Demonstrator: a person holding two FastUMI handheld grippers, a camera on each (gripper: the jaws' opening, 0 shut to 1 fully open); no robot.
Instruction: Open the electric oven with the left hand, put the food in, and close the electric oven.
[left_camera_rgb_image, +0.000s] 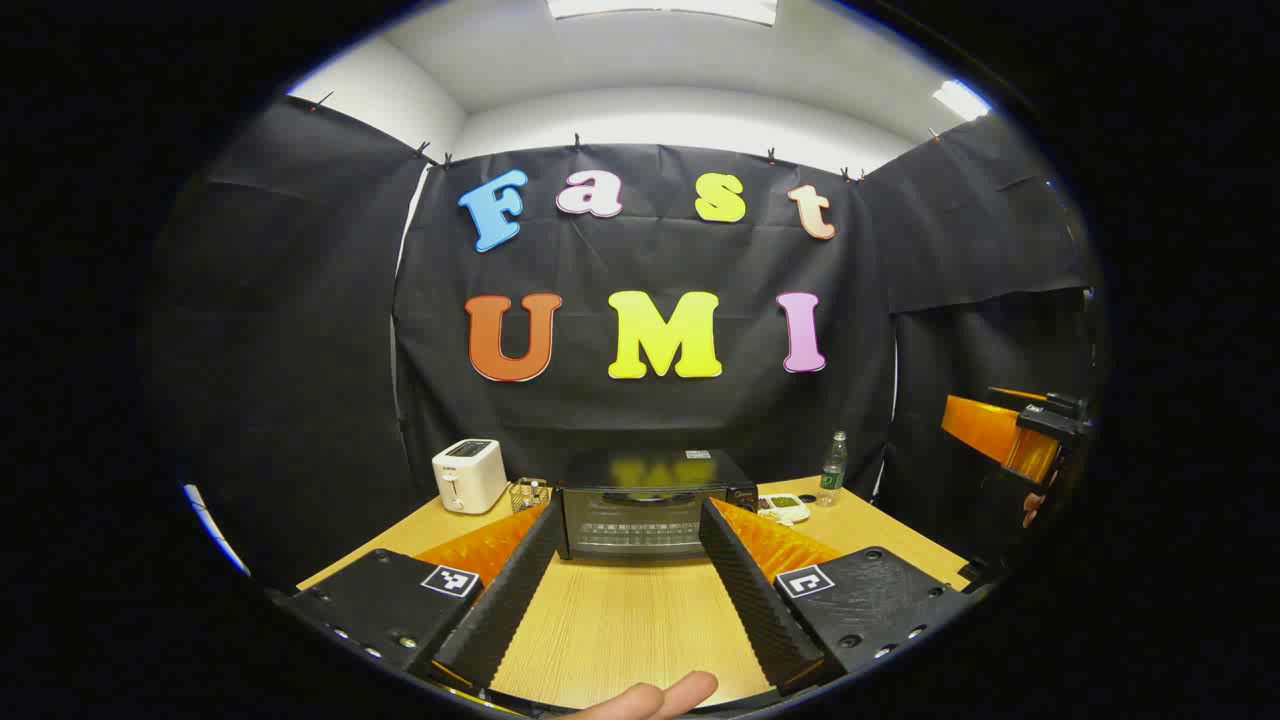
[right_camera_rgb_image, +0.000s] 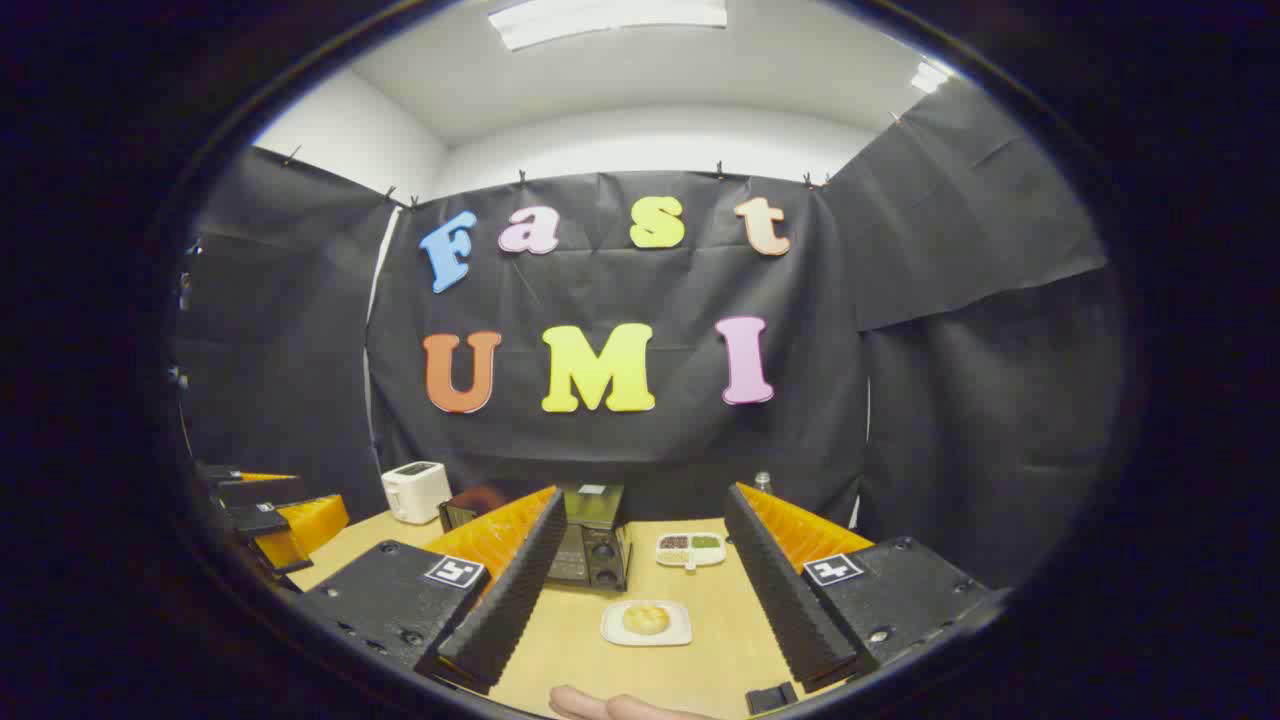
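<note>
Left tongs (left_camera_rgb_image: 625, 560) spread apart above the surface (left_camera_rgb_image: 620, 620), facing the closed electric oven (left_camera_rgb_image: 655, 505) at the far side. Right tongs (right_camera_rgb_image: 640, 570) gape too, above the bun (right_camera_rgb_image: 646, 619) on its white plate (right_camera_rgb_image: 612, 632), near the oven's right.

both views face oven (left_camera_rgb_image: 645, 505) across table (left_camera_rgb_image: 620, 620)

A light wooden table (left_camera_rgb_image: 620, 620) carries everything — a black electric oven (left_camera_rgb_image: 645, 505) with its door shut, a white toaster (left_camera_rgb_image: 468, 476) and a small wire basket (left_camera_rgb_image: 529, 493) to one side, a bottle (left_camera_rgb_image: 832, 468) and a divided snack tray (right_camera_rgb_image: 690, 547) to the other. Nearer sits a white plate (right_camera_rgb_image: 646, 623) holding what looks like a bun (right_camera_rgb_image: 645, 619).
</note>
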